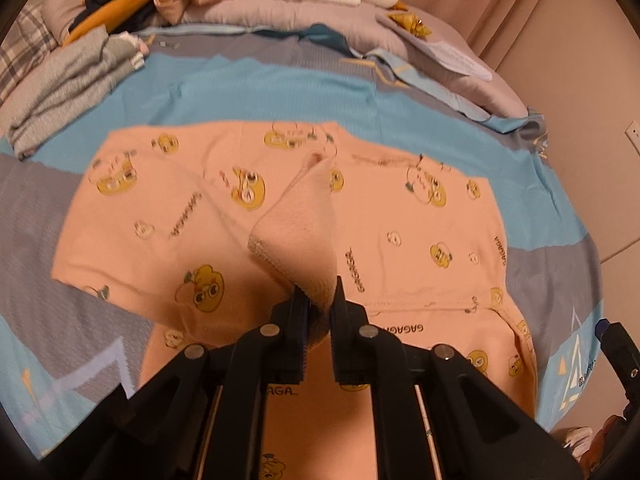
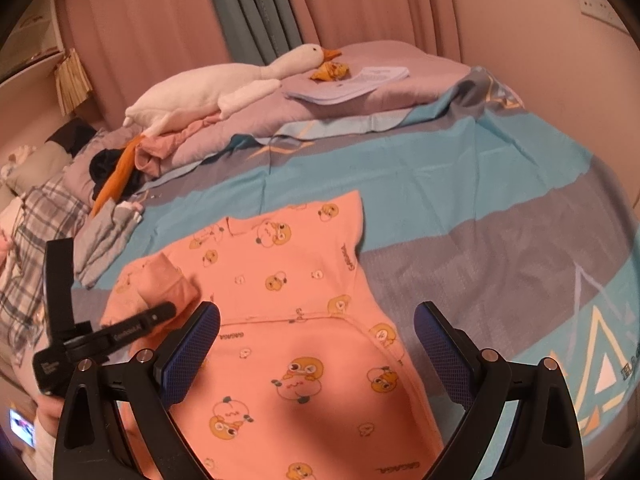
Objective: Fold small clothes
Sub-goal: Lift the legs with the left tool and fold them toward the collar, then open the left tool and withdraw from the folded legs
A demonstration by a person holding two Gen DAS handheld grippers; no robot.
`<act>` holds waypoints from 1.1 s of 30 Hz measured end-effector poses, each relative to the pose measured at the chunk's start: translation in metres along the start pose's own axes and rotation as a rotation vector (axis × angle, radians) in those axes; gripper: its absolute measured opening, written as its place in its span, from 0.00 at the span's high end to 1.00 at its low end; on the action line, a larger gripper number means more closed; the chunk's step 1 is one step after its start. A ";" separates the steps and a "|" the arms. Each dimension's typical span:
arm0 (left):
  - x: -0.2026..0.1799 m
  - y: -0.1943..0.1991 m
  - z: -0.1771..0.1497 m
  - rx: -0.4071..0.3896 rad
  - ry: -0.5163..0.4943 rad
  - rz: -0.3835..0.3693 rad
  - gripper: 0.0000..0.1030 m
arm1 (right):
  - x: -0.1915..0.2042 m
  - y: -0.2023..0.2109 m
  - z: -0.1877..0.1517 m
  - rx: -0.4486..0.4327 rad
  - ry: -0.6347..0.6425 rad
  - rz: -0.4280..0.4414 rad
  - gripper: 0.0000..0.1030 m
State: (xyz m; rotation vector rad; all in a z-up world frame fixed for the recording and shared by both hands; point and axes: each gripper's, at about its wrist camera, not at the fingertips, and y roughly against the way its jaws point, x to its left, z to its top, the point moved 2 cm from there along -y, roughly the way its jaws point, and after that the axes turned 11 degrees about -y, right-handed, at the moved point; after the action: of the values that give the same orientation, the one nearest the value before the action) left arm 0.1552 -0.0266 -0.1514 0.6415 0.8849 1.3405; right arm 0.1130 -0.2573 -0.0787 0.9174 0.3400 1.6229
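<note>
A small pink garment (image 1: pixel 248 208) printed with yellow cartoon faces lies spread on the bed; it also shows in the right wrist view (image 2: pixel 288 280). My left gripper (image 1: pixel 318 300) is shut on its sleeve cuff (image 1: pixel 300 232) and holds the sleeve lifted over the body of the garment. In the right wrist view the left gripper (image 2: pixel 160 314) shows at the garment's left side with the raised sleeve (image 2: pixel 168 284). My right gripper (image 2: pixel 318 344) is open and empty, hovering above the garment's lower half.
The bed cover (image 2: pixel 480 208) is blue and grey. A pile of folded grey clothes (image 1: pixel 68 84) lies at the far left. A white plush goose (image 2: pixel 224 84), bedding, and papers (image 2: pixel 352 82) lie along the back. Curtains hang behind.
</note>
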 end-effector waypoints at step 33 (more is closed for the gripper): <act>0.088 0.073 -0.026 -0.042 0.144 0.148 0.08 | 0.082 -0.093 -0.028 0.323 0.110 0.148 0.15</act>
State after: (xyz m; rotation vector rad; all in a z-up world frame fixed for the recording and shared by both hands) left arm 0.0937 0.0682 -0.1201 0.5927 0.9365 1.5493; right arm 0.1564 -0.1482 -0.1272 1.1183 0.6373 1.7902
